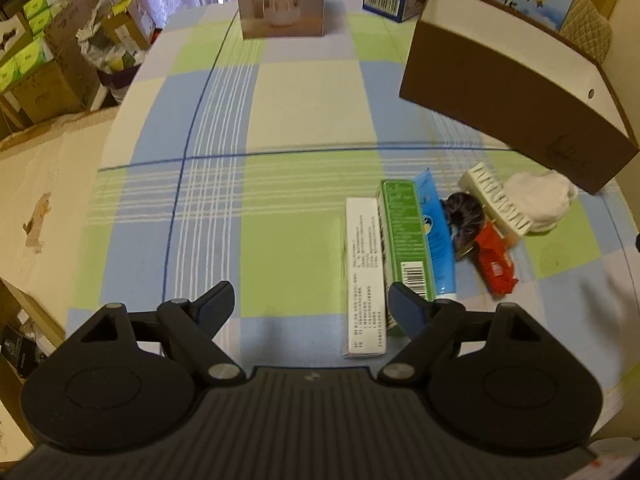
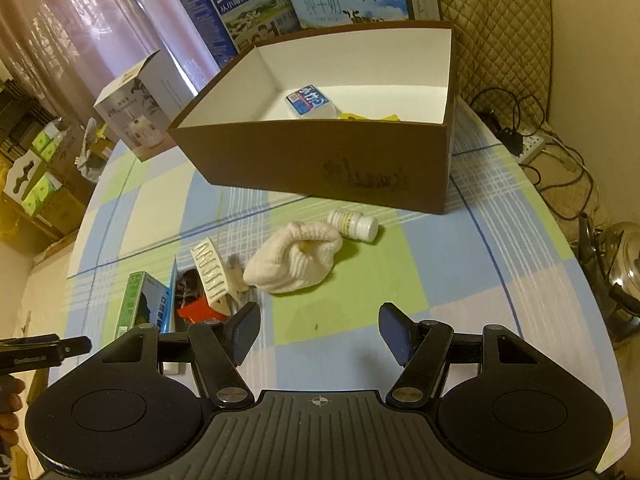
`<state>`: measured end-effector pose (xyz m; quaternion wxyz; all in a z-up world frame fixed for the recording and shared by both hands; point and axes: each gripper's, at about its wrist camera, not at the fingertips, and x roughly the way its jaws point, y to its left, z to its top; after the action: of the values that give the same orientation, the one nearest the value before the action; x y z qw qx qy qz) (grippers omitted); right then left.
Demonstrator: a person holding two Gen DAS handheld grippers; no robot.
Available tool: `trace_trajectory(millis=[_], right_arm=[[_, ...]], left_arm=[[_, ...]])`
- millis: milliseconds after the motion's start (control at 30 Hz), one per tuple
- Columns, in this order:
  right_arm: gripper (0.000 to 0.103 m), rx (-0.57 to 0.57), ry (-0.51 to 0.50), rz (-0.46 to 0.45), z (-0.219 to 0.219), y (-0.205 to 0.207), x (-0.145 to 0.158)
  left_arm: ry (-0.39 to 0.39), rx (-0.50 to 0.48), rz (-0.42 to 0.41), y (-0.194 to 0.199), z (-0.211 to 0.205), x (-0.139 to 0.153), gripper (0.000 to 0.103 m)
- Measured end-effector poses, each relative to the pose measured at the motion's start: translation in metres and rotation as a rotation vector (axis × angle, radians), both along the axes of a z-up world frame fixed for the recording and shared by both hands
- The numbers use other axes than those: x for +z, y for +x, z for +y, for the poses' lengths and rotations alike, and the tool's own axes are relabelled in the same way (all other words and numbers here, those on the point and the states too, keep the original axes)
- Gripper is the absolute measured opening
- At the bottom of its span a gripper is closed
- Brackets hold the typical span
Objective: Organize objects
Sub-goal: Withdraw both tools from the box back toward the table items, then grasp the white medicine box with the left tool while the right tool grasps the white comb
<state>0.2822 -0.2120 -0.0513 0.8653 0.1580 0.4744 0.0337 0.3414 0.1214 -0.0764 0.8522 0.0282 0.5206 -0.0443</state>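
A brown box with a white inside stands on the checked cloth; a blue-white pack and something yellow lie in it. In front of it lie a white pill bottle, a rolled white sock, a white hair claw, a dark scrunchie, a red packet, a blue tube, a green carton and a white carton. My left gripper is open, just left of the cartons. My right gripper is open, nothing between its fingers, short of the sock.
Milk cartons and a white product box stand behind the brown box. Cardboard boxes pile up left of the table. Cables and a power strip and a steel kettle sit to the right.
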Motion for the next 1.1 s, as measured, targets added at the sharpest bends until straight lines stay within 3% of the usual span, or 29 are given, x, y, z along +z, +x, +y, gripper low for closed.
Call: trace_trajectory(millis=[300,367,533,733,933,967,1100], right_arm=[[0.063,-0.03,-0.006,0.018,-0.002,-0.002,-0.002],[0.063,-0.041,-0.009,0.02,-0.004,-0.003,-0.002],[0.063,-0.062,-0.012,0.031,-0.007,-0.002,-0.004],[0.063,-0.063,-0.013,0.043,-0.005,0.002,-0.008],[0.063,-0.027,-0.012,0.038,0.005,0.012,-0.012],[0.063,-0.011,-0.011,0.031,0.008,0.014,-0.013],[0.063,0.08,-0.028,-0.011,0.026,0.024,-0.013]], left_arm=[[-0.004,-0.057,0.05,0.018,-0.004,-0.038,0.077],[-0.045,-0.068,0.047,0.021,-0.004,-0.04,0.073],[-0.035,-0.11,0.065,0.031,-0.015,-0.049,0.071],[-0.025,-0.121,0.079,0.043,-0.02,-0.057,0.057],[-0.035,-0.138,0.081,0.047,-0.022,-0.061,0.035],[-0.034,-0.146,0.071,0.046,-0.022,-0.061,0.023],[0.006,-0.112,0.045,0.042,-0.015,-0.061,0.022]])
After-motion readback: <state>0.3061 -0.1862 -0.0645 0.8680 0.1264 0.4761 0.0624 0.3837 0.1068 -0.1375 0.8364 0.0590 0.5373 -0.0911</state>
